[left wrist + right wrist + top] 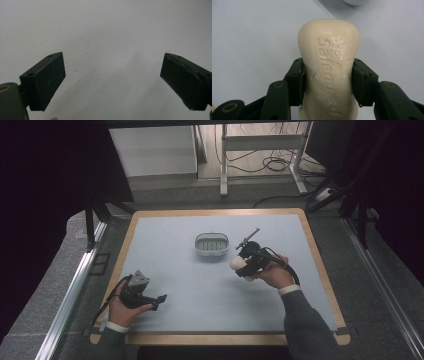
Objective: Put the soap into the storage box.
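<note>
A cream bar of soap (329,65) with raised lettering sits lengthwise between the pads of my right gripper (328,80), which is shut on its narrow waist. In the high view the soap (237,264) pokes out to the left of the right gripper (245,268), just right of the table's middle and held off the surface. A white oval soap dish (211,244) with a slotted floor stands a short way behind and to the left of it. My left gripper (161,299) rests low at the near left with jaws wide apart (112,82) and nothing between them.
The pale grey mat (185,285) lies on a table with a wooden rim (315,250). Beyond the far edge stand a white cabinet (152,150) and a desk frame with cables (265,160). A metal rail (75,285) runs along the left side.
</note>
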### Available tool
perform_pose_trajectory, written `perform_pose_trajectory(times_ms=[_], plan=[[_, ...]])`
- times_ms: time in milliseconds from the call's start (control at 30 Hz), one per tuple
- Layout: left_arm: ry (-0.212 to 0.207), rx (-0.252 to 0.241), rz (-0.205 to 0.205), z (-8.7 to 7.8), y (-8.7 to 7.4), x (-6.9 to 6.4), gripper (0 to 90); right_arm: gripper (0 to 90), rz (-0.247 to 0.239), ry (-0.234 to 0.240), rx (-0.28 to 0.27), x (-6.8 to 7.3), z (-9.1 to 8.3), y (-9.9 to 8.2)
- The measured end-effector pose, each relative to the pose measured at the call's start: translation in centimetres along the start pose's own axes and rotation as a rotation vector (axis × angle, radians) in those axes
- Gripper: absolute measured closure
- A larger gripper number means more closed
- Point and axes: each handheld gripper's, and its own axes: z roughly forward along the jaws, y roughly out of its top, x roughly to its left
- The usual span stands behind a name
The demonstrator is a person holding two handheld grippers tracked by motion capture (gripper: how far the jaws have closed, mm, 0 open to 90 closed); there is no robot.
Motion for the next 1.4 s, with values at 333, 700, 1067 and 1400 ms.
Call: perform_pose_trajectory(times_ms=[333, 700, 1067, 1400], plan=[[-0.005, -0.007, -0.007, -0.1, 0.0, 0.0, 6.4, 49.5, -0.009, -0.003, -0.008, -0.4, 0.3, 1.0], [-0.001, -0.005, -0.003, 0.0, 0.0, 0.0, 6.3, 49.5, -0.029, -0.025, -0.022, -0.8, 0.1, 2.0], [-0.002, 0.000, -0.001, 0.1, 0.0, -0.1, 6.3, 49.6, -0.047, -0.023, -0.023, -1.6, 0.1, 3.1], [-0.008, 0.005, 0.003, 0.3, 0.0, -0.2, 6.3, 49.5, -0.057, 0.000, -0.022, -2.4, 0.5, 4.4]])
